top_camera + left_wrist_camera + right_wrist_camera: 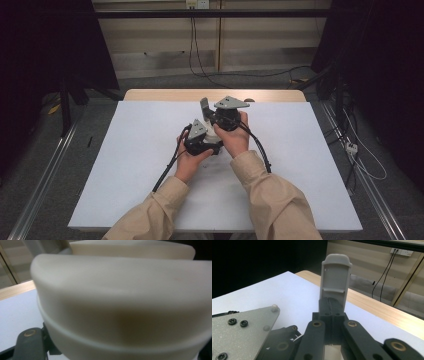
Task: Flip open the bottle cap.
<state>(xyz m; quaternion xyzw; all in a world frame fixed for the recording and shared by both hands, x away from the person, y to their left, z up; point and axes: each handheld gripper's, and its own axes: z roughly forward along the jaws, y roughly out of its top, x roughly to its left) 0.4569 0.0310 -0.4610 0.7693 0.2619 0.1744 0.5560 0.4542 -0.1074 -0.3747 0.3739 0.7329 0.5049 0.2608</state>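
The right claw (331,308) is clenched tight on the lower end of a flat grey plastic clip-like piece (335,280), its black jaws pressed together with the piece standing up out of them, long axis running straight on from the jaws. The left claw (212,136) is closed on a smooth cream-coloured rounded plastic body (120,305), held so close to its camera that its full shape can't be made out. From above, both claws meet over the middle of the white surface (135,165), the grey piece (204,106) just beyond the left claw, so the right hand (235,135) is the one to bring it in. The left gripper view gives the cream body's rim line; the right gripper view gives the grey piece's hollow face.
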